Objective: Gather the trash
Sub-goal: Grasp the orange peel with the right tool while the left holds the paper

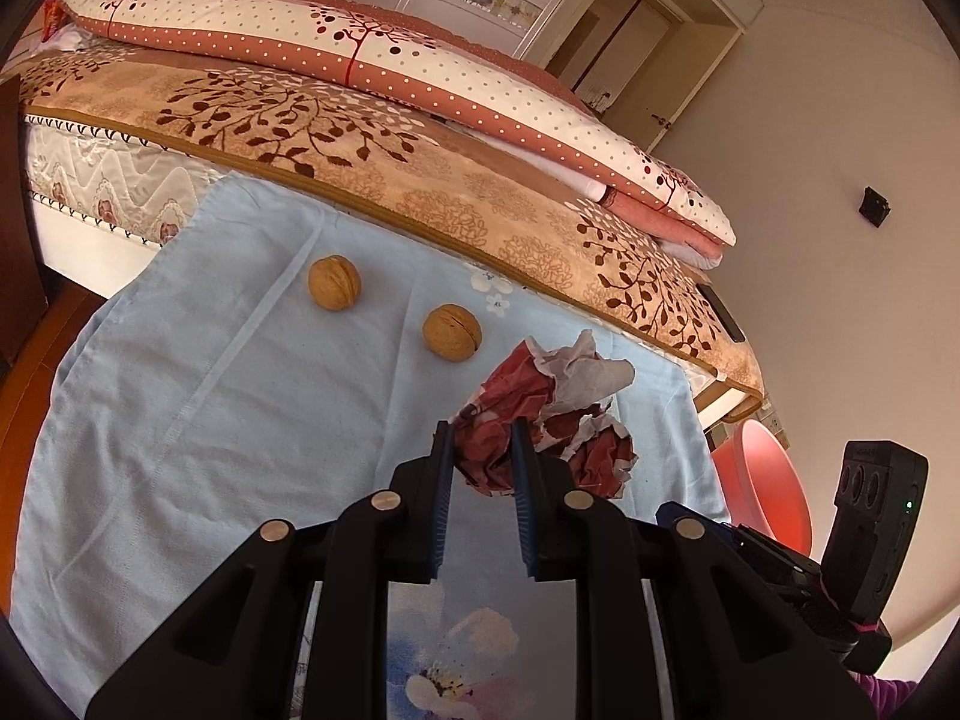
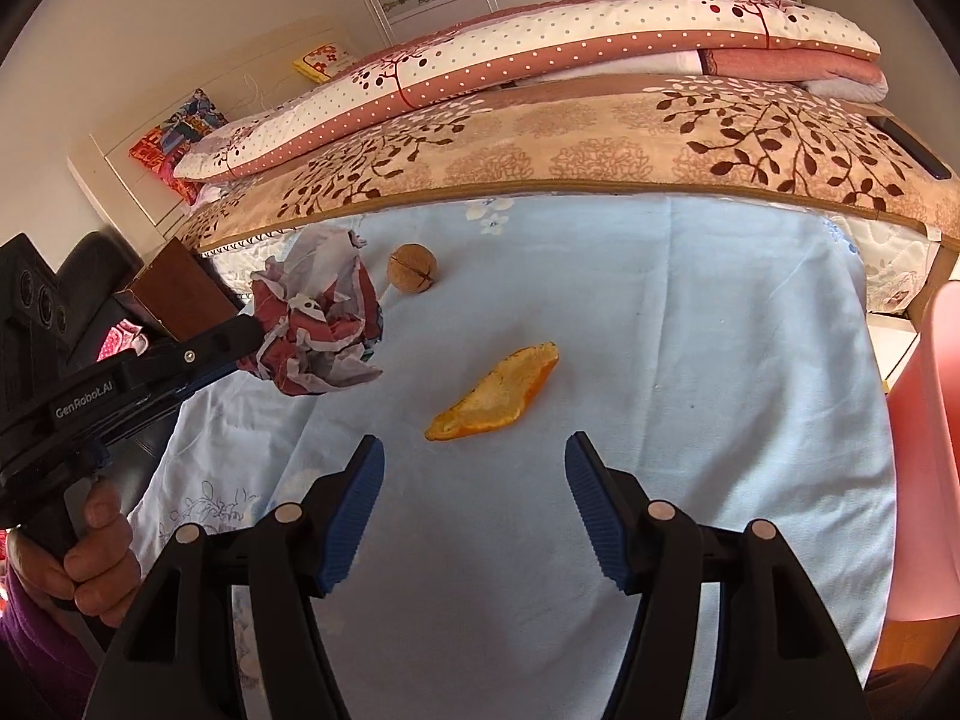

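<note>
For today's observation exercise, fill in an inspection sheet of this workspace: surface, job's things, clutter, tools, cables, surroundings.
Surface: light blue flowered cloth, creased.
Job's things: crumpled red-and-white paper ball, held above the cloth; orange peel piece lying flat.
Clutter: two brown walnuts.
Tools: left tool shut on the paper ball; right tool open, short of the peel.
Cables: nothing seen.
Surroundings: bed with folded dotted quilt; pink plastic bin.

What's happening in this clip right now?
A person with a handheld gripper in each hand is clearing trash off a light blue cloth beside a bed. The left gripper is shut on a crumpled red-and-white paper wad, lifted off the cloth. The right gripper is open, hovering just short of an orange peel lying on the cloth. Two walnuts sit untouched. A pink bin stands at the right.
</note>
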